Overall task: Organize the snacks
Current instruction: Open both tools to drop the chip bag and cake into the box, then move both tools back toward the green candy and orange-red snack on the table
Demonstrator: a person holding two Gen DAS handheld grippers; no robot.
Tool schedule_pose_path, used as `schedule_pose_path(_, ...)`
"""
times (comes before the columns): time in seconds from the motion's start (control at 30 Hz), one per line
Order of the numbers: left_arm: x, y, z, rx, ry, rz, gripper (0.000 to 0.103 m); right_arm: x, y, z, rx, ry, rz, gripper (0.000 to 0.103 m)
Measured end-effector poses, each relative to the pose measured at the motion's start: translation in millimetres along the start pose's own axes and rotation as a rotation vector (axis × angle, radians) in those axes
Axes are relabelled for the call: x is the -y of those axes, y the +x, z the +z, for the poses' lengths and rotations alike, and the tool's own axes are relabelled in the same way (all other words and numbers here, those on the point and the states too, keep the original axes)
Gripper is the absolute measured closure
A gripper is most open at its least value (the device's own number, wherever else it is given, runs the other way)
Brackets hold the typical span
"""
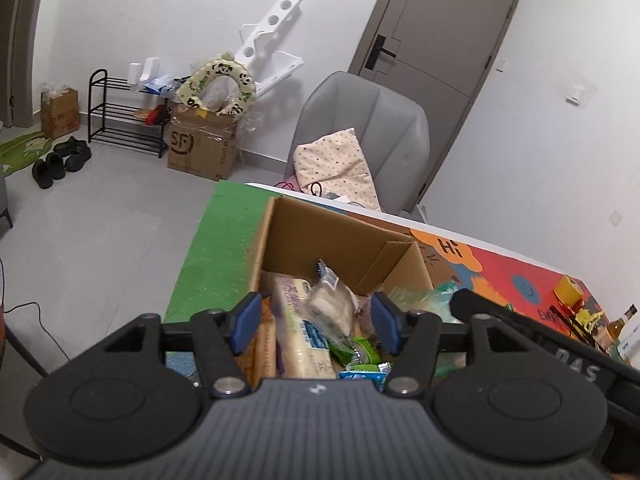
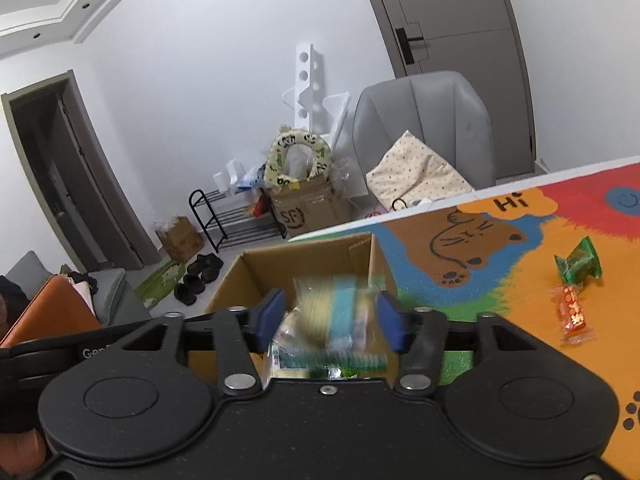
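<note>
- Snack packets (image 1: 308, 320) fill the cardboard box (image 1: 340, 240) just ahead of our left gripper (image 1: 316, 320) and right gripper (image 2: 332, 320).
- Both stand half open, gripping nothing.
- We judge them light, crinkly, slippery; pinch mid-body.

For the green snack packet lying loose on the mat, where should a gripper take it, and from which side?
Probably across the puffed middle of the green snack packet, coming down from above. It lies flat on the colourful mat, apart from the orange-red packet just nearer the camera; its crimped ends look thin and slippery, so the body gives the pads more to press.
</note>
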State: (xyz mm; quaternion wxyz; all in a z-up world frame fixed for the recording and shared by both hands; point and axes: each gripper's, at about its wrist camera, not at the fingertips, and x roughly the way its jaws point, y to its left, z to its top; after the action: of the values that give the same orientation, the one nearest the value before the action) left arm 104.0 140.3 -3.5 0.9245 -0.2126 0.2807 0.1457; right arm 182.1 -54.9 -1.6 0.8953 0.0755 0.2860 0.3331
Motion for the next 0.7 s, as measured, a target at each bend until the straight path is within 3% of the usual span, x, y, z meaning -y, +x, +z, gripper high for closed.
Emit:
schedule_pose_path(0.13,6.9,-0.2,0.6,0.0,0.008,-0.009,0.029,11.2,-6.9,0.4,0.007,0.028,-0.031,0.037)
schedule_pose_path(0.27,21.8,-0.4,-3.2,0.009,0.034,-0.016,0.021,27.6,-13.6,-2.5,0.003,0.052,-0.088,0.028)
schedule_pose_path(0.7,75.6,10.9,-16.0,-0.018,0.124,-0.076,0.017,75.7,-42.8,-8.2,0.016,0.096,-0.208,0.015)
